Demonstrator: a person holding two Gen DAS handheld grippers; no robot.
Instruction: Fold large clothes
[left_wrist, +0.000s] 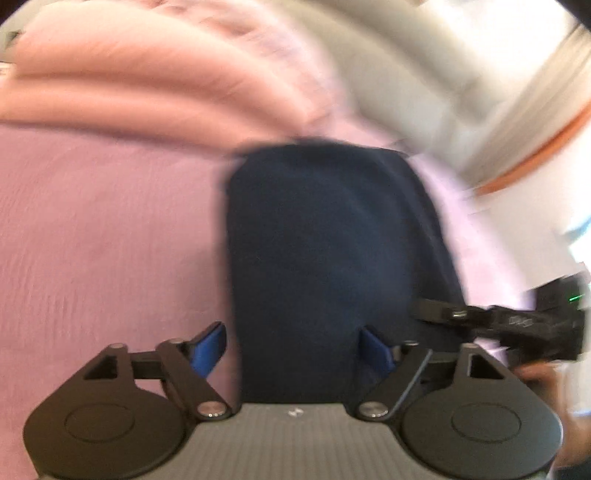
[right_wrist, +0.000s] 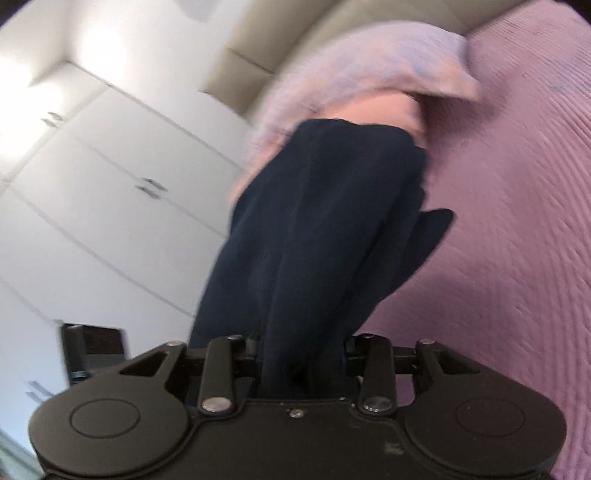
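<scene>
A pink-mauve quilted bedspread (left_wrist: 103, 236) fills the lower left of the left wrist view and the right side of the right wrist view.

Nearest the lens in the left wrist view, the left gripper (left_wrist: 293, 343) stands with its blue pads wide apart. The navy garment (left_wrist: 325, 236) lies between them in the centre of the frame, and neither pad presses on it.

At the right edge the right gripper (left_wrist: 436, 312) reaches in from the side. In its own view, dark cloth runs straight into its jaws and hides the pads, so its grip cannot be told.

Beyond, pink pillows (left_wrist: 147, 74) fill the upper left. A white wardrobe (right_wrist: 110, 177) fills the left of the right wrist view.
</scene>
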